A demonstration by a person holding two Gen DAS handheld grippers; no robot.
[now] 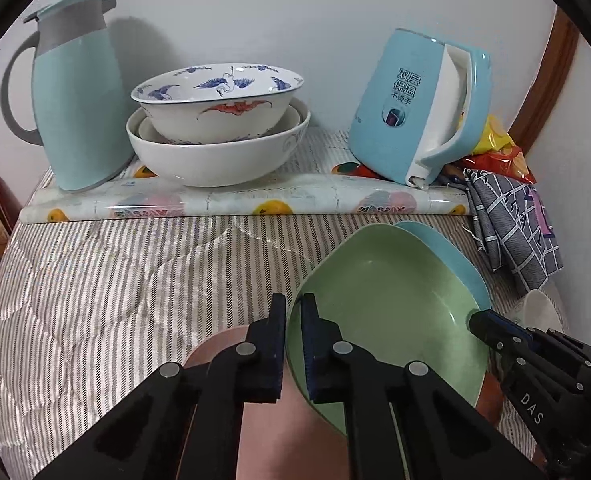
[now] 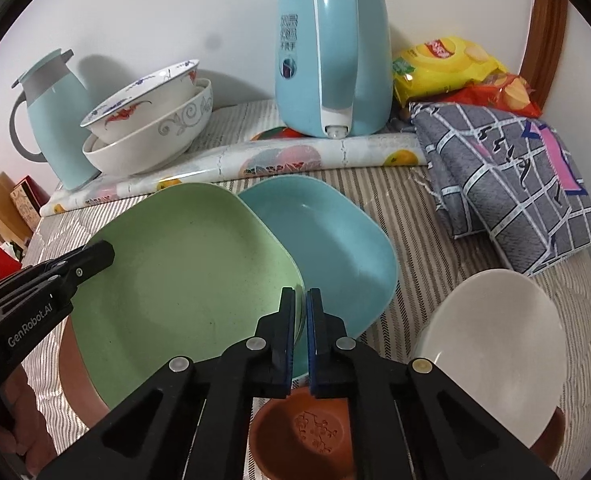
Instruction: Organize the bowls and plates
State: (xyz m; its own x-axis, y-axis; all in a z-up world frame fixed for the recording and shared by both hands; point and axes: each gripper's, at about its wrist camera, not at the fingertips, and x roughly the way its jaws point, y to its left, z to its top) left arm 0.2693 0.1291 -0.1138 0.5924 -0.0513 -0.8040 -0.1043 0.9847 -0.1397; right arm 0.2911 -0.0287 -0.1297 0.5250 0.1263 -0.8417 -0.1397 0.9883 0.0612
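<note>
left tongs (image 1: 293,312) clamp green plate (image 1: 391,292) rim | right tongs (image 2: 300,308) clamp opposite rim

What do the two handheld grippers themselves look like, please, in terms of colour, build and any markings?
Both are matte black with angular linkage arms joined by round silver pivot pins. The jaws carry dark blue ribbed pads. The left gripper bears white "GenRobot.AI" lettering on its body; the right gripper shows white "DAS". No cables or sleeves are visible.

- Left wrist cam sits low and close, looking along its fingers over the green plate (image 1: 391,304) toward the back wall.
- Right wrist cam is just as close, aimed from the right.
- Both catch the kettle (image 1: 419,104) and stacked bowls (image 2: 147,120).
</note>
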